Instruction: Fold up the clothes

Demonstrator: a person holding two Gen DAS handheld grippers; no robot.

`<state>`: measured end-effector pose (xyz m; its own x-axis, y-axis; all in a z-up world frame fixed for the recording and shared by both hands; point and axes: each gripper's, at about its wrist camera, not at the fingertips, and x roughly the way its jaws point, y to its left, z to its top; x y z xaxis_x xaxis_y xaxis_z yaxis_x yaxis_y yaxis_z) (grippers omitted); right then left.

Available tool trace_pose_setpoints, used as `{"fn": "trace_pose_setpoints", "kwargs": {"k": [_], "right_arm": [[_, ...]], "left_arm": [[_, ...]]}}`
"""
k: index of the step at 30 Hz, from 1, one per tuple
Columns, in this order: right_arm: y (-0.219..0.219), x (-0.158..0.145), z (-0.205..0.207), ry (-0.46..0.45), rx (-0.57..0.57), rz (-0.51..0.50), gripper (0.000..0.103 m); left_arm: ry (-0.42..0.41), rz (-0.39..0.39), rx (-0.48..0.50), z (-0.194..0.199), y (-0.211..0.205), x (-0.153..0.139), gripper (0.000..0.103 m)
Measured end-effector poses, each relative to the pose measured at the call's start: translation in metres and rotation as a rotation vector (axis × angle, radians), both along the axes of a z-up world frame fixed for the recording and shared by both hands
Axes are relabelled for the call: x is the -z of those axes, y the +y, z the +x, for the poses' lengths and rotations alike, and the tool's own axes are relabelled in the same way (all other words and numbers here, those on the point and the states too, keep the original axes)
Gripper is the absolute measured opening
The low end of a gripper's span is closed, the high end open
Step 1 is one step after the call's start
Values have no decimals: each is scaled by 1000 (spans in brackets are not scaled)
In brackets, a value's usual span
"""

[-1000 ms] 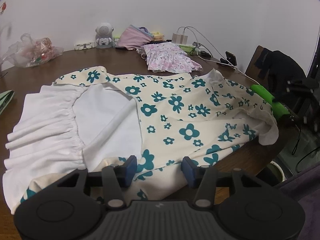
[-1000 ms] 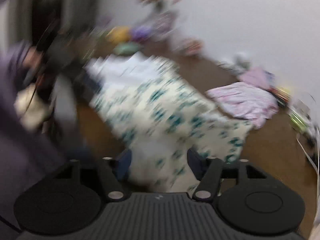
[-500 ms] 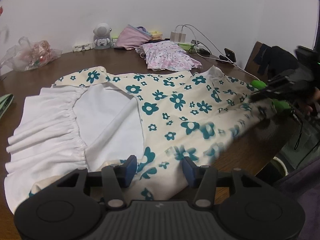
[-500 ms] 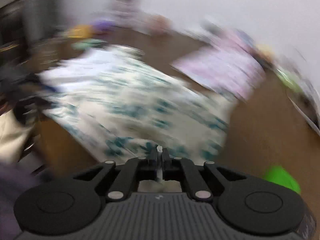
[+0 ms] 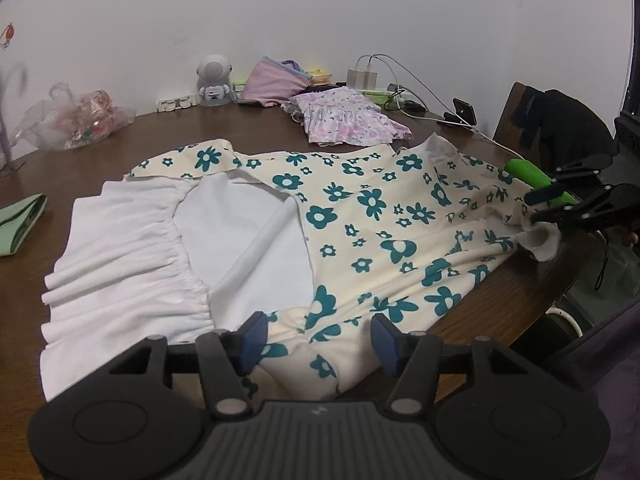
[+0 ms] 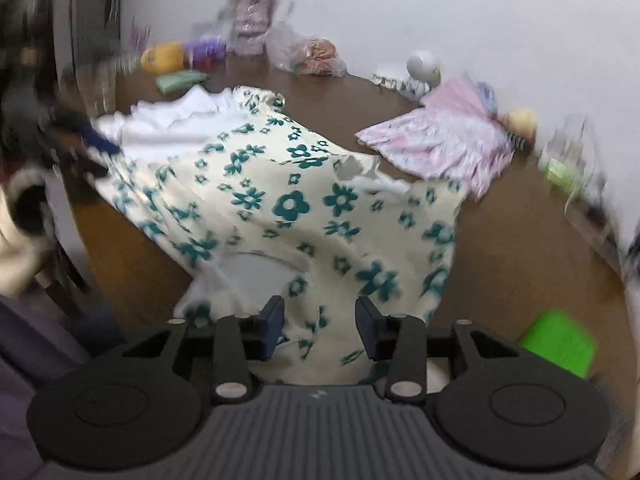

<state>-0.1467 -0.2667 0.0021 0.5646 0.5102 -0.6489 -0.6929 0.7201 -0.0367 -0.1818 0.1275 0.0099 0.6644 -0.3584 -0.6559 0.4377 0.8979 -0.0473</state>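
Lying spread across a dark wooden table, a cream dress printed with teal flowers fills the middle of both wrist views, its white gathered skirt turned toward 9 o'clock in the left view. The left gripper hovers at the garment's near edge with its blue-padded fingers spread wide, a rumpled fold of floral cloth lying between them at 6 o'clock but not pinched. The right gripper is also held apart, its fingers straddling the dress's near hem, which hangs over the table edge at 6 o'clock; the cloth sits between the pads without being clamped. In the left view that same right gripper appears at 3 o'clock, its dark fingers beside a lifted corner of the dress near a green handle. A folded pink floral garment rests well apart from the dress at 1 o'clock, with a small white robot toy and a pink bundle against the wall at 12 o'clock. A plastic bag sits at 10 o'clock. The right view is motion-blurred.
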Motion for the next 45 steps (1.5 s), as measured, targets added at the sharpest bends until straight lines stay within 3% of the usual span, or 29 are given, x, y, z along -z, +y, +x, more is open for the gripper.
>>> {"fn": "trace_pose_setpoints", "kwargs": {"k": [1,3,4,5,7,9,10,11,13,16,18,20,21,25,27,29,33,35,39,40,41,42,45], "right_arm": [[-6,-1,-4,15,-23,58,42],[-16,-4,-15,21,-87,139,58],[-15,-4,-20,0,-123,114,74],[-14,-4,-25,-21,-159,85,80],[-5,2,-24,-32,-176,20,79],[4,8,-23,-42,-190,-46,61],[9,11,-22,-47,-197,-78,30],[9,12,-18,-35,-184,-62,17],[5,11,-6,0,-149,9,10],[-15,5,23,108,25,173,9],[-26,6,40,174,170,223,15],[-24,6,42,158,242,178,38],[-23,5,43,148,276,155,40],[-19,-14,17,-104,313,50,42],[-22,-25,3,-165,232,102,42],[-24,-35,-16,-190,95,174,42],[0,-17,-30,-174,-57,48,41],[5,-4,-25,-165,-30,-6,41],[1,7,-1,-101,86,5,39],[-2,10,4,-69,103,17,30],[-4,14,9,-36,119,29,13],[-7,17,13,-4,135,40,8],[-10,20,14,47,167,47,6]], "left_arm": [[1,0,0,0,0,0,56],[2,0,-1,1,0,1,56],[2,0,-2,1,0,2,56],[3,1,-2,2,0,2,56],[4,1,-4,3,0,3,56],[3,1,-10,2,0,4,56],[3,1,-13,1,0,4,56],[3,2,-15,1,1,4,56],[5,3,-17,0,2,4,56],[8,2,-11,1,2,5,56],[3,9,-8,1,0,5,56],[-1,15,-6,0,-1,6,56],[-1,15,-4,0,0,6,56],[3,18,0,1,0,4,56],[0,23,0,0,0,2,56],[-5,25,-3,-1,1,-1,56],[-57,-25,1,-10,7,-11,56],[-95,-70,9,-18,16,-19,59],[-130,-16,-76,-34,35,-28,69],[-124,-9,-107,-37,41,-28,69],[-120,-13,-127,-38,46,-27,70],[-121,-23,-142,-38,49,-26,70],[-125,-56,-165,-36,56,-18,70]]}}
